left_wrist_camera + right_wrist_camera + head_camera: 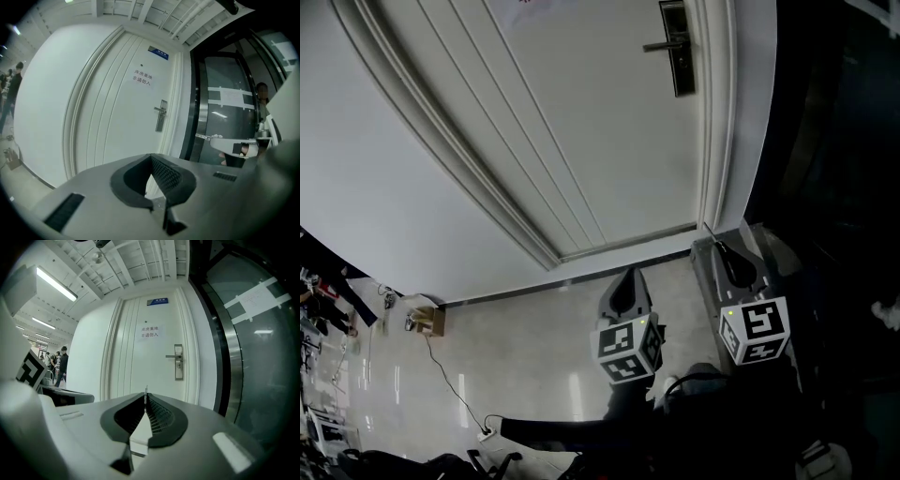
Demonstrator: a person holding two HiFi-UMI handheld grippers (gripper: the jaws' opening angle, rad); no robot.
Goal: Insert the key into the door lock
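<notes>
Approach step: our right hand-held gripper (146, 401) is clenched on the key (146, 391), well apart from the door lock (178, 364). Our left hand-held gripper (151, 159) is clenched, empty. Next we'd likely close in and align the key.

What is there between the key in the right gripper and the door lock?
Nothing: in the right gripper view, only open air separates the key from the lock on the door.

Cardboard box (432, 321) — thin cable (448, 380) just beside it
</notes>
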